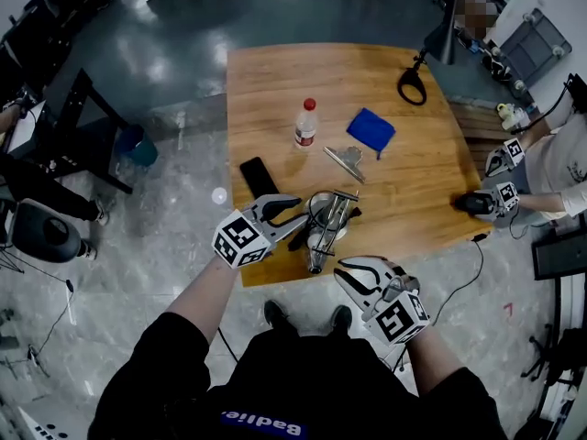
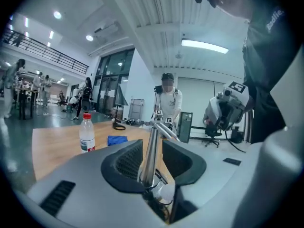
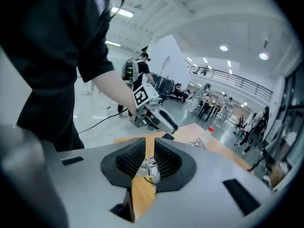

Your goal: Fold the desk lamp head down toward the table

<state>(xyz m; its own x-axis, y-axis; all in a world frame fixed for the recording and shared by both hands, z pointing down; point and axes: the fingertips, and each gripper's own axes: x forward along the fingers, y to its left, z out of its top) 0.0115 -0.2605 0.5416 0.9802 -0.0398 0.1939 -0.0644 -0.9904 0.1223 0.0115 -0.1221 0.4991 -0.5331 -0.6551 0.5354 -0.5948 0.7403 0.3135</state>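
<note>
The desk lamp (image 1: 326, 220), silver rods with a ring head, lies folded near the table's front edge. My left gripper (image 1: 295, 214) comes at it from the left. In the left gripper view a silver lamp arm (image 2: 151, 146) stands upright between the jaws, which are shut on it. My right gripper (image 1: 341, 271) sits at the table edge, pointing at the lamp's lower end (image 1: 315, 262). In the right gripper view its jaws are almost together, and a small metal lamp joint (image 3: 150, 168) with a wire fills the gap.
On the wooden table (image 1: 275, 90) stand a red-capped bottle (image 1: 305, 123), a blue cloth (image 1: 371, 129), a metal clip (image 1: 345, 162) and a black phone (image 1: 259, 177). Another person's grippers (image 1: 500, 191) rest at the right edge. A black lamp (image 1: 417, 81) stands at the back.
</note>
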